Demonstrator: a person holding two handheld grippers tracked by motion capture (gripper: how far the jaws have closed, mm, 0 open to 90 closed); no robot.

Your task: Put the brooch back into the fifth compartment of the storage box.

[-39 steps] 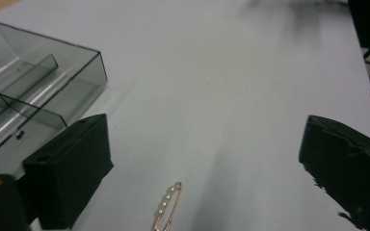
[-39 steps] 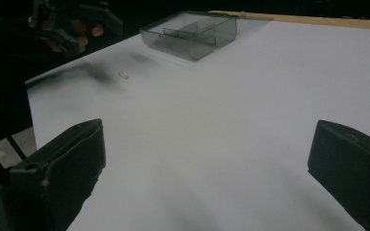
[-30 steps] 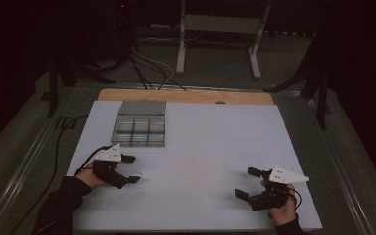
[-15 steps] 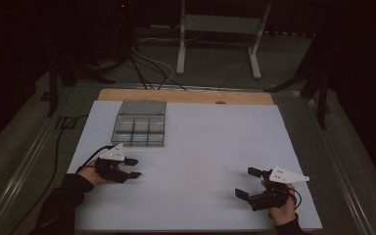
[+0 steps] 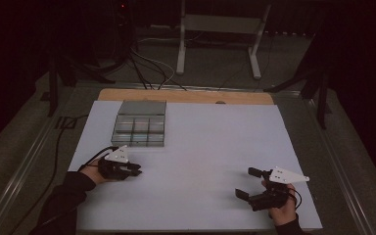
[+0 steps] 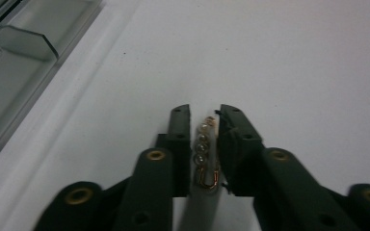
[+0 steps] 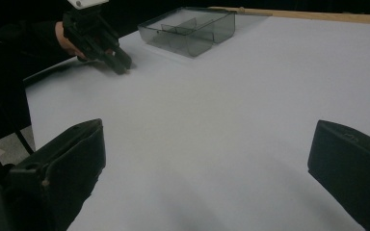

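Left hand-held gripper low over white bench, clamped on small beaded earring with gold hook, just beside clear compartment box. Right hand-held gripper wide apart, empty. Earring judged light, delicate, slippery; best held across beads, not hook.

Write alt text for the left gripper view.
Two black jaws of the left gripper stand nearly closed on a small beaded earring with a gold hook, above a white table. A clear compartment box sits at the upper left.
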